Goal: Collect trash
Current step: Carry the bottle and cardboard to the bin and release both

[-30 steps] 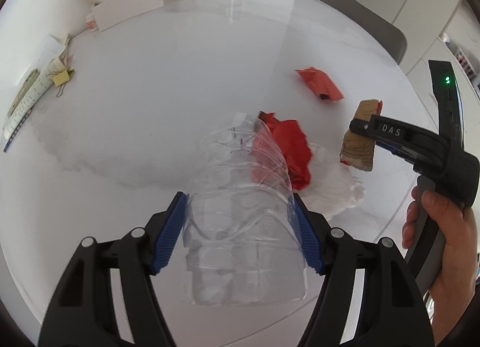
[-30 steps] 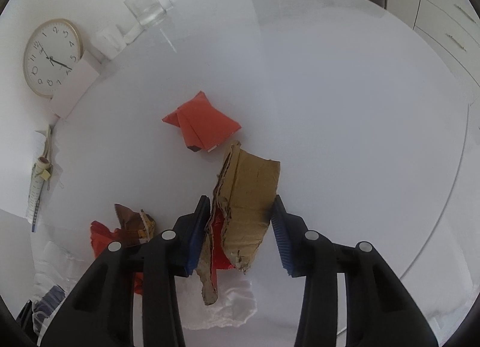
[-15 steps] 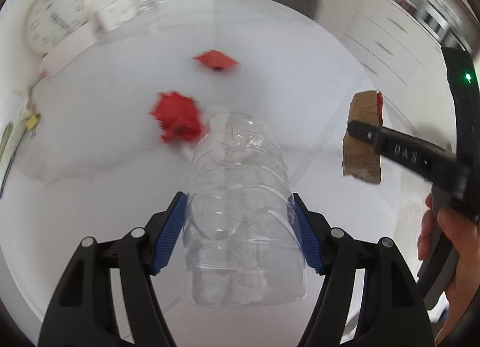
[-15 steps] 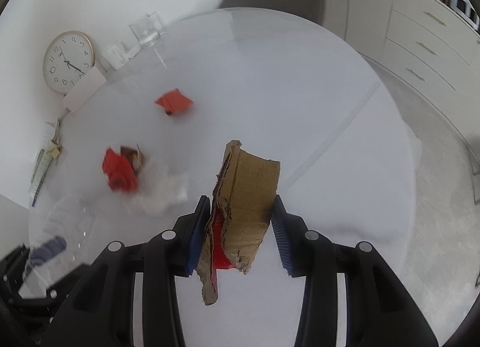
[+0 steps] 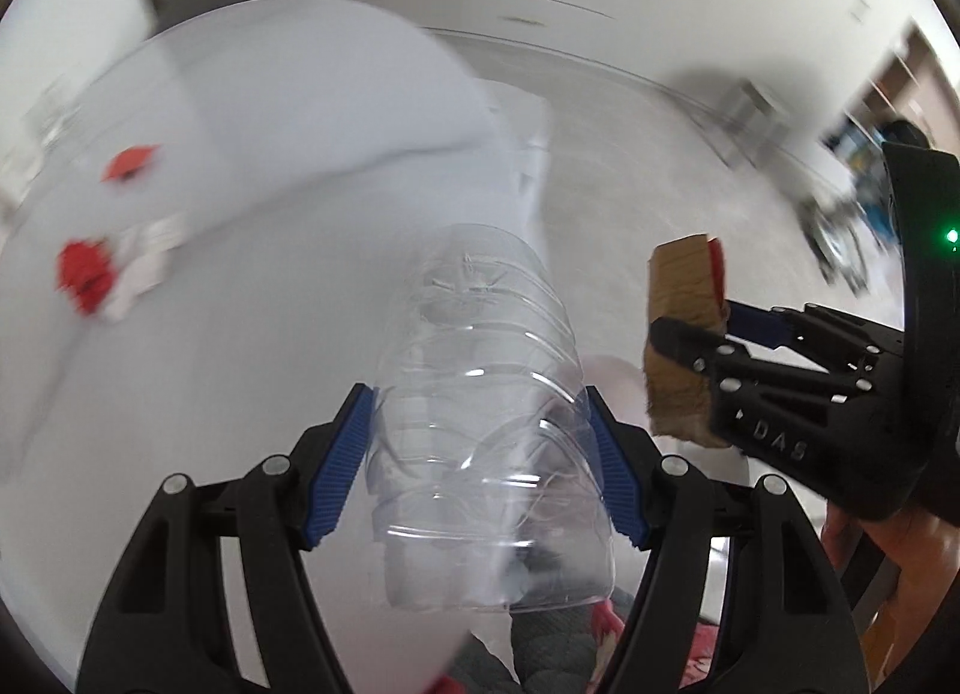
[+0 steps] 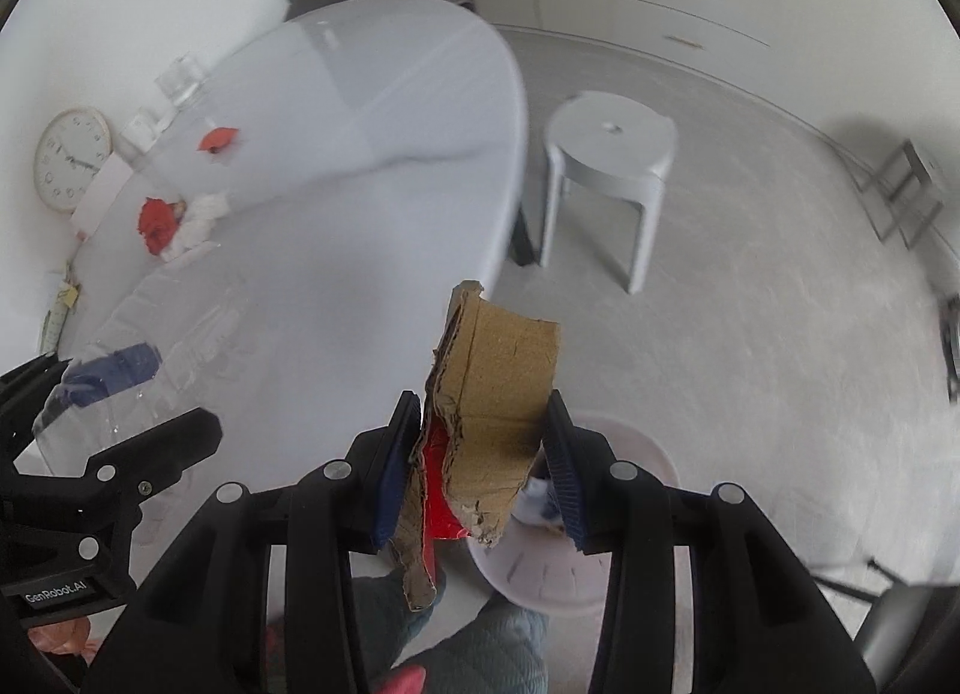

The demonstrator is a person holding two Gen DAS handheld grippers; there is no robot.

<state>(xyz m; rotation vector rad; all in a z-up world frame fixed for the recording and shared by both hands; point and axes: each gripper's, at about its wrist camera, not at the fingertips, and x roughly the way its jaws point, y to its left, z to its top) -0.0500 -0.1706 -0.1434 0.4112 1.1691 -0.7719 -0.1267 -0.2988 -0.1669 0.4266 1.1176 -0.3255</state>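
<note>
Now both grippers have swung off the tabletop (image 6: 360,111) toward its edge: the left gripper (image 5: 480,454), jaws still pinching the clear plastic bottle (image 5: 480,394), and the right gripper (image 6: 480,466), jaws still clamped on the torn cardboard (image 6: 492,394), hang over the floor beside it, above a pale bin (image 6: 630,454), while red wrappers (image 6: 157,223) remain back on the tabletop.

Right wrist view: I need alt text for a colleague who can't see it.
The right gripper is shut on a torn cardboard piece with red inside, held past the edge of the white table above a pale bin on the floor. Red scraps lie on the table.
</note>
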